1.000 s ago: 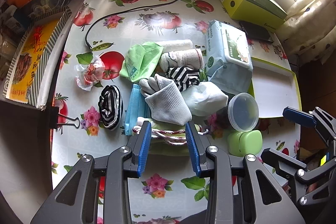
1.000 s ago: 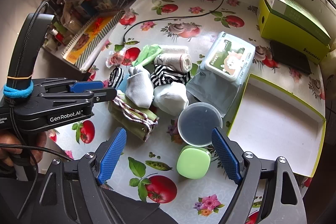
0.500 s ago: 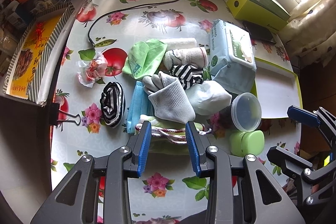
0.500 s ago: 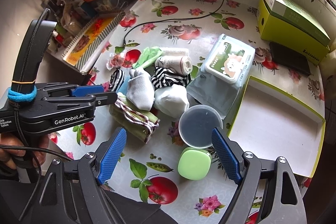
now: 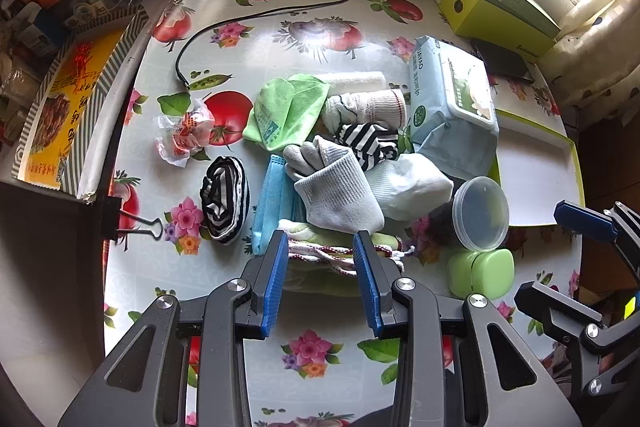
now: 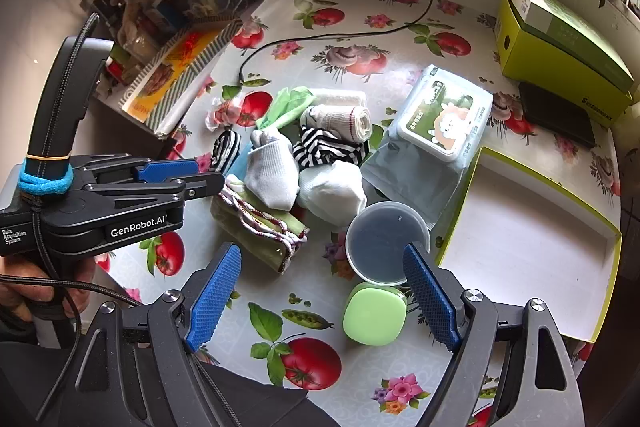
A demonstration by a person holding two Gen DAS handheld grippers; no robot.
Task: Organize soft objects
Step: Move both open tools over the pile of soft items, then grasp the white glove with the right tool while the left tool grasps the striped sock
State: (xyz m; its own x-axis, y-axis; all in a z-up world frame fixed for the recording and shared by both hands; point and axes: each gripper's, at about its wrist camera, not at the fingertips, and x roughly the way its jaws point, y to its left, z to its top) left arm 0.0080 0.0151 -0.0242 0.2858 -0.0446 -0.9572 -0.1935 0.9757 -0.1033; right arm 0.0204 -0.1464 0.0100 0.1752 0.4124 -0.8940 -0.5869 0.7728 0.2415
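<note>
The left gripper hovered over the worktop with its fingers partly open and empty; their tips framed the folded green cloth with red-and-white trim without pressing on it. The right gripper hung with its fingers spread wide, also holding nothing.

The soft objects lay in a pile at the worktop's centre. In the left wrist view, a grey-white sock sat at 12 o'clock from the left gripper, with a blue face mask touching it at 9 o'clock and a white sock at 3 o'clock. A green microfibre cloth, a rolled white sock and a striped sock lay behind them. A second striped sock lay apart at 9 o'clock of the pile.

A wet-wipes pack touched the pile at 2 o'clock. A round lidded plastic tub stood just beside a green case.

Only the left wrist view showed the binder clip on the worktop edge. Only the right wrist view showed the open tray in full, the picture on the wipes lid, the left gripper's body from the side, and a hand holding its handle.
</note>
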